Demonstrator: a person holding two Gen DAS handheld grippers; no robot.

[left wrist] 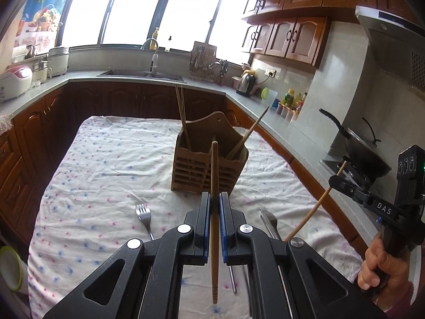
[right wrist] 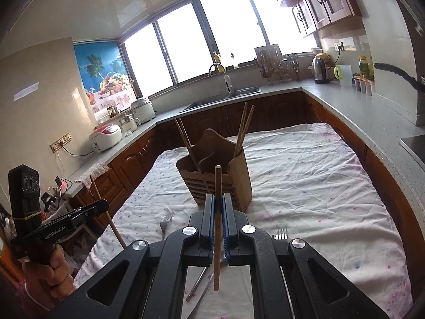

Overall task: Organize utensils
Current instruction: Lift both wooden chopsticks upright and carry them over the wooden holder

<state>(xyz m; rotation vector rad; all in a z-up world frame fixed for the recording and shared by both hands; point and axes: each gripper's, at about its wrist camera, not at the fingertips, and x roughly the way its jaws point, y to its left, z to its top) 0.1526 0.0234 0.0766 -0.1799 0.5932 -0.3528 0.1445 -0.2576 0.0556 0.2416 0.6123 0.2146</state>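
A wooden utensil holder (left wrist: pixel 209 159) (right wrist: pixel 217 175) stands on the cloth-covered table (left wrist: pixel 106 164) (right wrist: pixel 305 175), with several chopsticks (left wrist: pixel 182 111) (right wrist: pixel 243 127) leaning in it. My left gripper (left wrist: pixel 215 199) is shut on a wooden chopstick (left wrist: pixel 214 180), held upright short of the holder. My right gripper (right wrist: pixel 217 202) is shut on another wooden chopstick (right wrist: pixel 217 186), also short of the holder. Each gripper shows in the other's view, the right (left wrist: pixel 336 180) and the left (right wrist: pixel 102 204). Two metal forks (left wrist: pixel 143 215) (left wrist: pixel 269 222) (right wrist: pixel 165 223) (right wrist: pixel 281 234) lie on the cloth below the grippers.
Kitchen counters wrap around the table, with a sink (left wrist: pixel 143 73), a kettle (left wrist: pixel 245 82), a rice cooker (left wrist: pixel 14 82) and a wok (left wrist: pixel 364 148) on the stove at the right. A dish rack (right wrist: pixel 273 63) stands by the window.
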